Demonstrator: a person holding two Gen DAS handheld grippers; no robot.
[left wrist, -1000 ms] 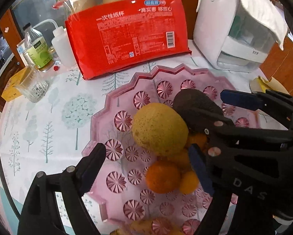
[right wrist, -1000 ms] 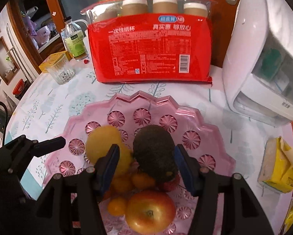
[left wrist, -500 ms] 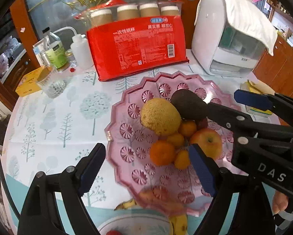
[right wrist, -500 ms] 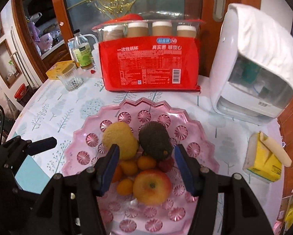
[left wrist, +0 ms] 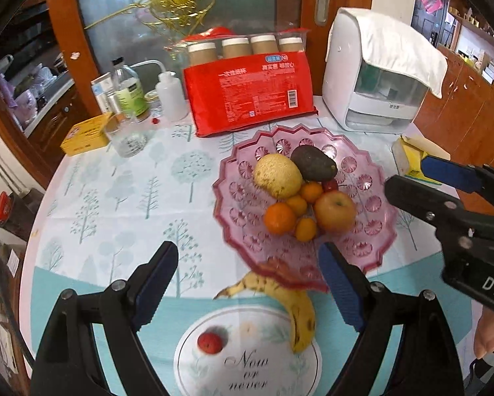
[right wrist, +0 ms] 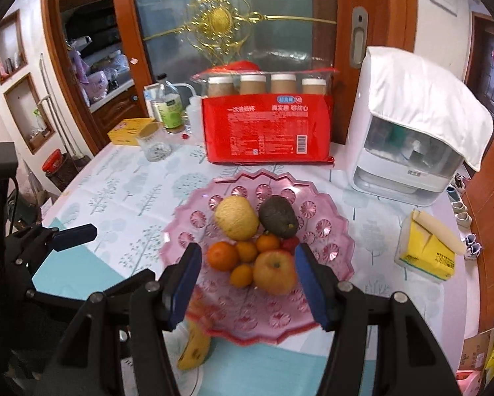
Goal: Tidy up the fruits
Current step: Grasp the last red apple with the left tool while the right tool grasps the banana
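Observation:
A pink scalloped plate (left wrist: 366, 151) (right wrist: 333, 204) holds a yellow fruit (left wrist: 276, 175) (right wrist: 236, 217), a dark avocado (left wrist: 313, 163) (right wrist: 277, 216), an apple (left wrist: 334, 211) (right wrist: 275, 272), an orange (left wrist: 279, 218) (right wrist: 223, 255) and several small oranges. A banana (left wrist: 296, 300) (right wrist: 194, 343) lies on the table, partly under the plate's near rim. A small red fruit (left wrist: 210, 342) sits on the cloth's printed circle. My left gripper (left wrist: 247, 257) hangs open above the near table. My right gripper (right wrist: 247, 254) (left wrist: 407, 171) is open above the plate's near side, holding nothing.
Behind the plate stand a red pack of paper cups (left wrist: 250, 95), a white appliance under a cloth (left wrist: 375, 79) and, to the left, bottles (left wrist: 129, 92), a glass (left wrist: 124, 135) and a yellow box (left wrist: 88, 133). A yellow tissue pack (right wrist: 425, 247) lies right of the plate.
Both grippers have risen and drawn back from the plate. The avocado that stood between the right fingers stays in the plate. The banana and the red fruit have come into view.

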